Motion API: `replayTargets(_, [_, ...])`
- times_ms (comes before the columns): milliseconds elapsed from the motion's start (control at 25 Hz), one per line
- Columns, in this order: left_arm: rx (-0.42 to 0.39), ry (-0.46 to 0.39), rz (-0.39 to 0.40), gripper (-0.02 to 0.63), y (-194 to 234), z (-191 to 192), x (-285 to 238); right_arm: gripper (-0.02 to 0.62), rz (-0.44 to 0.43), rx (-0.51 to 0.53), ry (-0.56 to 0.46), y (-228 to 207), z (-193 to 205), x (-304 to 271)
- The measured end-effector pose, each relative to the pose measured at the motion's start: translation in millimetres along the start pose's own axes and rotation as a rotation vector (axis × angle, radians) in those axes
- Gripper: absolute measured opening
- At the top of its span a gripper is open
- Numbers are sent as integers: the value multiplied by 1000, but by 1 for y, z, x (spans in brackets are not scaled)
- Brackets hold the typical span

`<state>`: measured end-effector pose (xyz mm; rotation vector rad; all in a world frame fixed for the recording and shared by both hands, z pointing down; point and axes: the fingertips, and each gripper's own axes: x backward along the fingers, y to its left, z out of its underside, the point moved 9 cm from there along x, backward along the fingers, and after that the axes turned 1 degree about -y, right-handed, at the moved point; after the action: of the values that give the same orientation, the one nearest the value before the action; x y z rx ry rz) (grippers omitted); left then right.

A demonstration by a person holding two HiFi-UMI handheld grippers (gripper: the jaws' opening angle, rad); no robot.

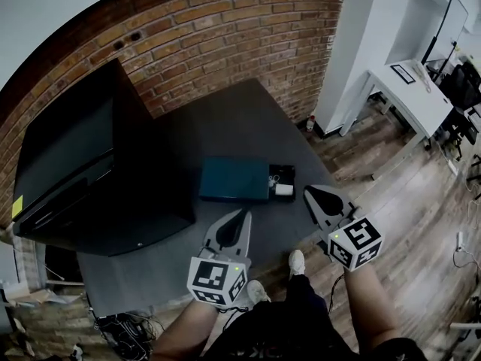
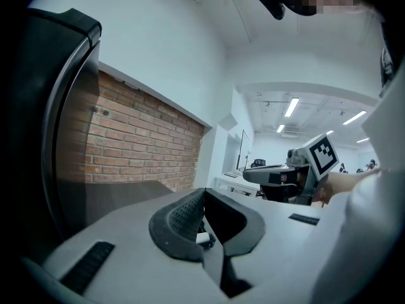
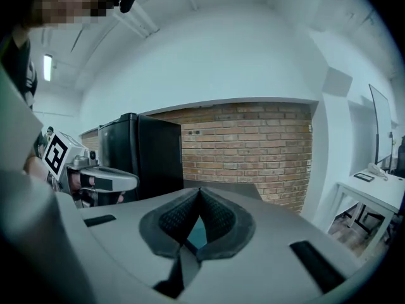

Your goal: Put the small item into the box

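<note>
In the head view a teal box lies on a grey mat. A black tray juts from its right end and holds small white items. My left gripper hovers just in front of the box with its jaws together. My right gripper hangs to the right of the tray, also shut. The left gripper view shows the left gripper with its tips touching and a white speck in the gap below them. The right gripper has its tips meeting, with the teal box showing through the gap.
A tall black cabinet stands left of the mat against a brick wall. A white desk stands at the upper right on a wooden floor. A small bottle sits by the wall. The person's shoes are at the mat's near edge.
</note>
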<state>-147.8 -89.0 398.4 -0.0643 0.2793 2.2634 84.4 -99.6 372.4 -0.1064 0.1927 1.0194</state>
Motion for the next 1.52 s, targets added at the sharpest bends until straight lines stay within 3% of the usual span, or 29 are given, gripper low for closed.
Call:
replayTargets(480, [27,27,19,34,-15,17,8,18,-7,-11,19,17,7,24])
replayTargets(760, [11,45,-16,34,-37,20,11,18,-45,0,13,18,13,41])
replayTargets(1520, [4,66,-110,34,-135,28,10,18,-160,-34,-32,-3,30,113])
